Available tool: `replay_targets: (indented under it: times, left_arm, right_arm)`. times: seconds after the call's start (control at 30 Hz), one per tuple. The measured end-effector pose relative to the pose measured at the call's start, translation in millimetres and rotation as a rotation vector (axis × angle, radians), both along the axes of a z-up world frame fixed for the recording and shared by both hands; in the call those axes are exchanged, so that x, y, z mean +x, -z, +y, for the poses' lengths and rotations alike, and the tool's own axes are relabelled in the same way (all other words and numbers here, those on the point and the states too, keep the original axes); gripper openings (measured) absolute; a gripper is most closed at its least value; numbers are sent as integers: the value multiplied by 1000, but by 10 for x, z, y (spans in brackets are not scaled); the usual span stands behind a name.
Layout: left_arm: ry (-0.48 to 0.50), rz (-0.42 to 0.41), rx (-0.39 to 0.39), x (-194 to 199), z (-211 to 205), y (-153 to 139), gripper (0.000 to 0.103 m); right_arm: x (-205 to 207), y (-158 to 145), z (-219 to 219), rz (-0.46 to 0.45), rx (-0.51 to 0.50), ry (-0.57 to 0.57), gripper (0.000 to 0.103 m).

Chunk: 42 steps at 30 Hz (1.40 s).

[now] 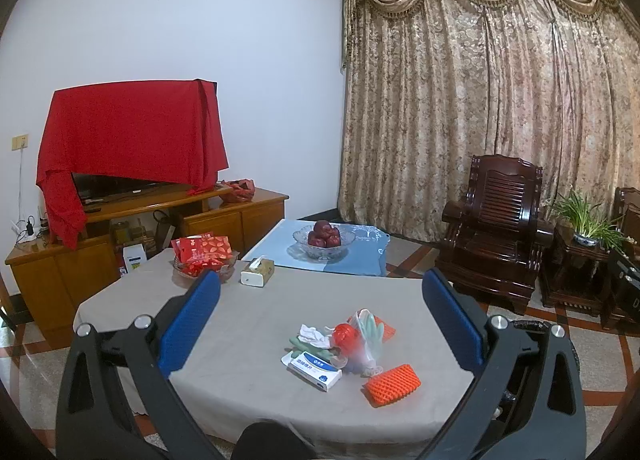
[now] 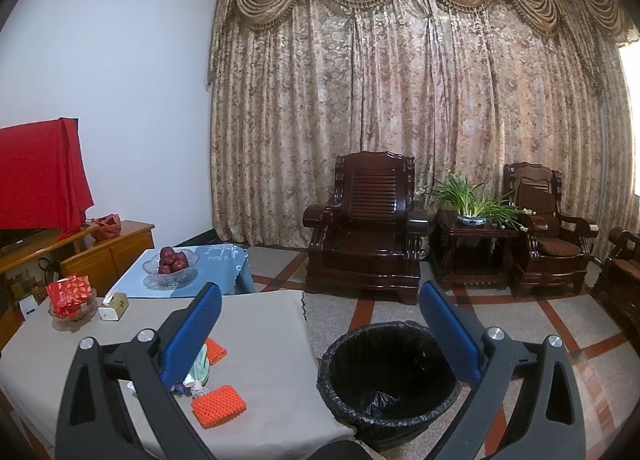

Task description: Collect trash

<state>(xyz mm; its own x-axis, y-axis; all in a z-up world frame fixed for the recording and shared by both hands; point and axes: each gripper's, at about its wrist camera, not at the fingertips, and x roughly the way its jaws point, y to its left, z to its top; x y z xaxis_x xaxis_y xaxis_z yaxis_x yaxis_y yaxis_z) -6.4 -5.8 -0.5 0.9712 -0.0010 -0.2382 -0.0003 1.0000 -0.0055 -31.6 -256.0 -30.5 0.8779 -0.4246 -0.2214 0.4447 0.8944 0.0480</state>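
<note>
Both grippers spread wide, nothing between the blue pads. Left gripper [image 1: 320, 324] hanging over the grey table [image 1: 248, 340], aimed straight at the trash pile. Right gripper [image 2: 320, 334] off to the side of that pile, framing the black-lined bin [image 2: 390, 376] on the floor just past the table's edge.

Pile sitting near the table's front, well short of the tissue box [image 1: 258, 271] and the candy dish [image 1: 202, 256] at the far end. Nearest in the pile: an orange foam net [image 1: 393, 384], ribbed and spongy. Just left of it, a white and blue packet [image 1: 316, 370], flat. Behind those, a crumpled white tissue [image 1: 312, 333], something red and round [image 1: 346, 335] wrapped in clear plastic, pale green gloves [image 1: 370, 326], and a second orange net [image 1: 388, 330] poking out at the back.

All of it probably featherweight and soft. Foam net likely to squash easily; best pinched across its short width, mid-body. Packet lying flat, so harder to get a pad under; better taken by a raised edge. Tissue and gloves limp, apt to trail; best grabbed at the bunched middle. Plastic wrap possibly slippery.

Apples in the glass bowl [image 1: 324, 238] on the blue cloth beyond: not trash, best left alone.
</note>
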Motion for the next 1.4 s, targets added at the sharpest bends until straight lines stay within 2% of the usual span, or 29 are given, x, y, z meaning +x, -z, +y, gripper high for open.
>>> replay_targets:
  times: [1.4]
  left_arm:
    - [1, 10, -3, 18, -46, 68, 98]
  right_arm:
    - [32, 26, 23, 4, 5, 3, 97]
